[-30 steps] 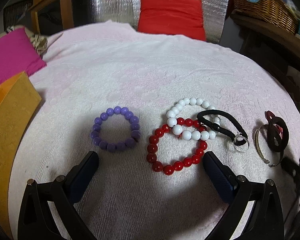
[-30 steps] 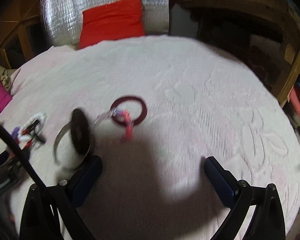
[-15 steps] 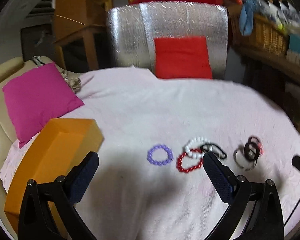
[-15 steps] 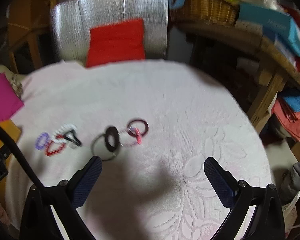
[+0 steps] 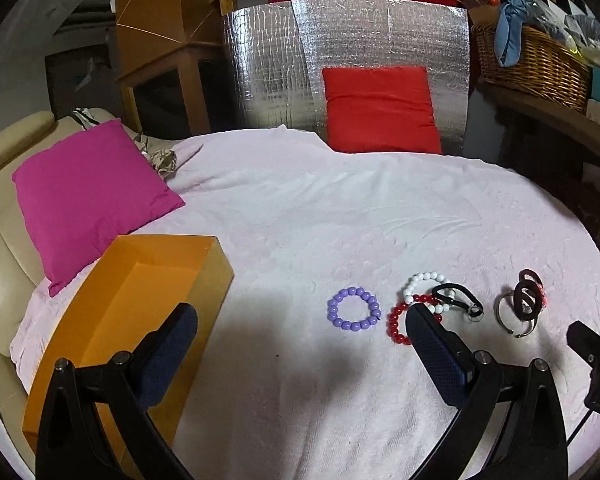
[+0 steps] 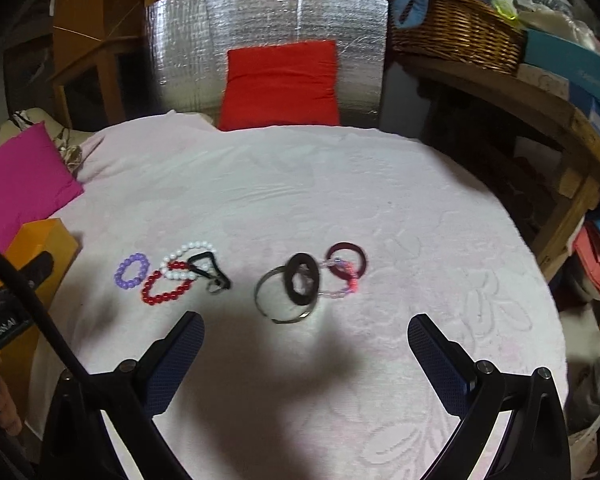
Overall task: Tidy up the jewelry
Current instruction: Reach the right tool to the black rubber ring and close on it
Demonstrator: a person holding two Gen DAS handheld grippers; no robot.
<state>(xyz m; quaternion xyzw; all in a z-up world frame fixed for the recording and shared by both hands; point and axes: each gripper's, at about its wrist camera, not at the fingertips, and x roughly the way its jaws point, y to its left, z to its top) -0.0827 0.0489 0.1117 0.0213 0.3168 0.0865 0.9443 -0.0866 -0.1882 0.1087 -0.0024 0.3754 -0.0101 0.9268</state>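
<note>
Both grippers hang with fingers spread and empty; the purple bracelet (image 5: 354,309) lies ahead, between the left gripper (image 5: 300,344)'s fingers, nearer it than the right gripper (image 6: 306,354).

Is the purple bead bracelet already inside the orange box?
No. The purple bead bracelet lies on the pink cloth, apart from the orange box, beside the red bead bracelet.

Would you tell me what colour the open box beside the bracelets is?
Orange; the open box shows best in the left wrist view.
</note>
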